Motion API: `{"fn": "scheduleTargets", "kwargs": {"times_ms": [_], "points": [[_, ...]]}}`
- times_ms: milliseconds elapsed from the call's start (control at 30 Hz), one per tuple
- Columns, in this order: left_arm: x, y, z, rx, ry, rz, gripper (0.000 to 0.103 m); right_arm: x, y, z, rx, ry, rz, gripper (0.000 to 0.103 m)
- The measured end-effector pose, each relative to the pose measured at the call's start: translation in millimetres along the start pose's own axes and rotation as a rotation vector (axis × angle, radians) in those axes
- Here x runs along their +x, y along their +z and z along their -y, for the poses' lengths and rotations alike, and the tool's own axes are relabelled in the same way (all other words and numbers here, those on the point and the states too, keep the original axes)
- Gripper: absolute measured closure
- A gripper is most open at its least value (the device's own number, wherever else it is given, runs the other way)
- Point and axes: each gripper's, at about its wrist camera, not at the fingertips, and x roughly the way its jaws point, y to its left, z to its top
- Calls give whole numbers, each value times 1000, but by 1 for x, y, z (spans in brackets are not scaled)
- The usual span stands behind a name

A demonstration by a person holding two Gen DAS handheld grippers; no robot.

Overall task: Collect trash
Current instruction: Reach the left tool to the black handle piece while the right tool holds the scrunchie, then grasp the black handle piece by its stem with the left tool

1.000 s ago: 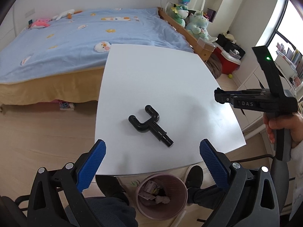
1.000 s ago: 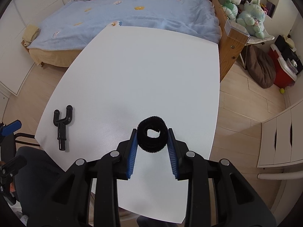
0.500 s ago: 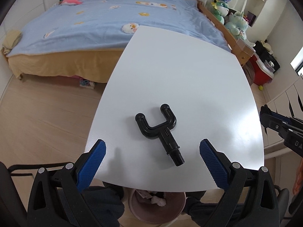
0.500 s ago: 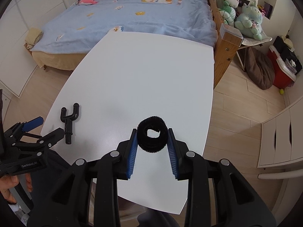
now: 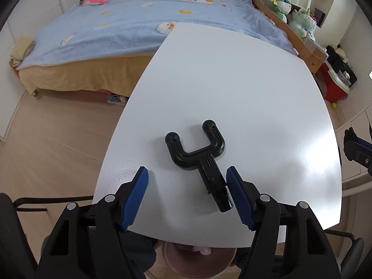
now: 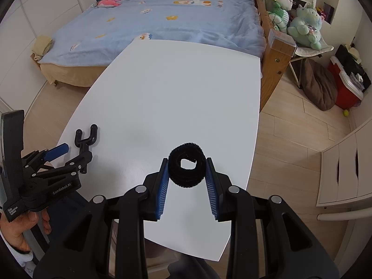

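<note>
The left gripper (image 5: 187, 187) has dropped over the black Y-shaped piece (image 5: 200, 157), jaws closing around its stem — pickup imminent — while the right gripper (image 6: 187, 173) stays clamped on the fuzzy black ring (image 6: 186, 167).

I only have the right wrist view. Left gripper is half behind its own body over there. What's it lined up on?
Observer: The left gripper straddles the stem of the black Y-shaped plastic piece; jaws closing, left pad not yet touching.
Operator: Bin anywhere? None in my view.
Observer: Yes, a pink bin sits under the table's near edge, with scraps inside.
Operator: Piece flat?
Observer: Flat, fork end towards the bed.
</note>
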Motion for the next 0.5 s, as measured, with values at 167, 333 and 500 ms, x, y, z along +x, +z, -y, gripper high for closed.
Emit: {"fn": "scheduleTargets", "kwargs": {"times_ms": [167, 333, 500], "points": [[-2, -2, -4, 88, -5, 15, 55, 2, -1, -4, -9, 4, -2, 72], [-3, 0, -11, 145, -18, 20, 78, 2, -2, -9, -17, 8, -2, 72], [-3, 0, -15, 207, -58, 24, 85, 0, -3, -13, -25, 12, 4, 72]]}}
